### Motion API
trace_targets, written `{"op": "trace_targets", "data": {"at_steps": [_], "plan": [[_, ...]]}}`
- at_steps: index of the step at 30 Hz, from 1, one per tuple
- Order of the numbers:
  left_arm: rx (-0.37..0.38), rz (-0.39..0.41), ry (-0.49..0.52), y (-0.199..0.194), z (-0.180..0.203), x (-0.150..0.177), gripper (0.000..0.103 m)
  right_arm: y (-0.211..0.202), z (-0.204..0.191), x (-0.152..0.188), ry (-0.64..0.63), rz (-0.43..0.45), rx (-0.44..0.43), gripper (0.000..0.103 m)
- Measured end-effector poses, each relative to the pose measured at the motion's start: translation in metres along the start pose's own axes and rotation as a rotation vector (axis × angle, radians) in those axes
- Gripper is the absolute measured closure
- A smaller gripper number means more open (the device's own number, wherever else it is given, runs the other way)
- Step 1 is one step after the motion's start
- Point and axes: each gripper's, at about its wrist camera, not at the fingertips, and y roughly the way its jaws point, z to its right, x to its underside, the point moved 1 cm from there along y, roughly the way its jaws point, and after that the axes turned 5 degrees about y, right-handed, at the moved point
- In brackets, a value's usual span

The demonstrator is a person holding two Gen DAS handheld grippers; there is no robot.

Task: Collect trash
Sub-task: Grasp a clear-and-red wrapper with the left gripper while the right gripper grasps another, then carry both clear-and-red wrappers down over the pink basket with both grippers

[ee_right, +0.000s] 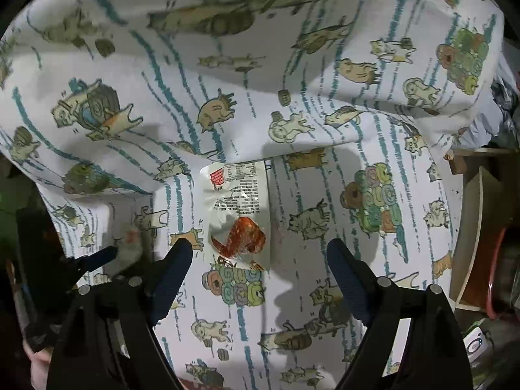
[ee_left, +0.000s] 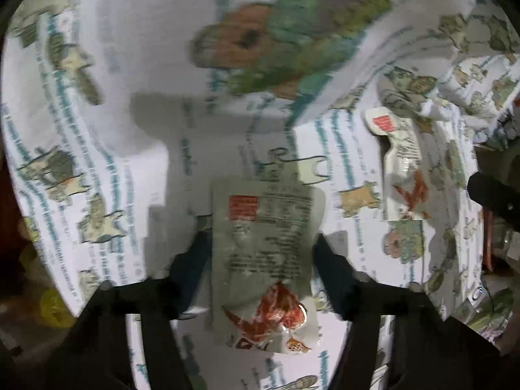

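Your left tool (ee_left: 261, 253) stands apart around a flat snack wrapper (ee_left: 265, 260) on the cat-print sheet (ee_left: 97, 113); whether its pads press it, you cannot tell. Your right tool (ee_right: 260, 256) gapes wide, a second wrapper (ee_right: 240, 214) lying just inside its left finger. A raised fold of sheet (ee_right: 227, 65) crowds both wrappers from behind.

**Two snack wrappers on the cat-print sheet**

I see one flattened white wrapper (ee_left: 265, 260), red food picture and printed text up, lying flat. A second, crumpled wrapper (ee_right: 239, 217) of the same print lies off to its right, near a raised fold.
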Motion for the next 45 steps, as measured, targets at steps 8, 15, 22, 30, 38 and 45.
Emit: {"op": "trace_targets", "data": {"at_steps": [8, 15, 22, 30, 38, 45], "plan": [[0.013, -0.019, -0.078, -0.012, -0.03, 0.009, 0.051, 0.037, -0.028, -0.006, 0.025, 0.022, 0.008, 0.017], [-0.04, 0.051, -0.047, -0.043, -0.056, 0.004, 0.051, 0.068, -0.021, -0.009, 0.062, -0.001, 0.073, 0.017], [-0.05, 0.083, -0.034, -0.06, -0.044, 0.007, 0.051, 0.083, -0.05, -0.003, -0.049, -0.014, 0.13, 0.018], [-0.073, 0.095, -0.046, -0.067, -0.043, 0.017, 0.051, 0.084, -0.076, 0.003, -0.059, 0.006, 0.146, 0.044], [-0.07, 0.1, -0.065, -0.083, -0.053, 0.021, 0.051, 0.061, -0.058, 0.016, -0.069, 0.01, 0.079, 0.052], [-0.051, 0.109, -0.082, -0.098, -0.057, 0.032, 0.051, 0.036, -0.038, 0.023, -0.052, 0.019, 0.031, 0.053]]}}
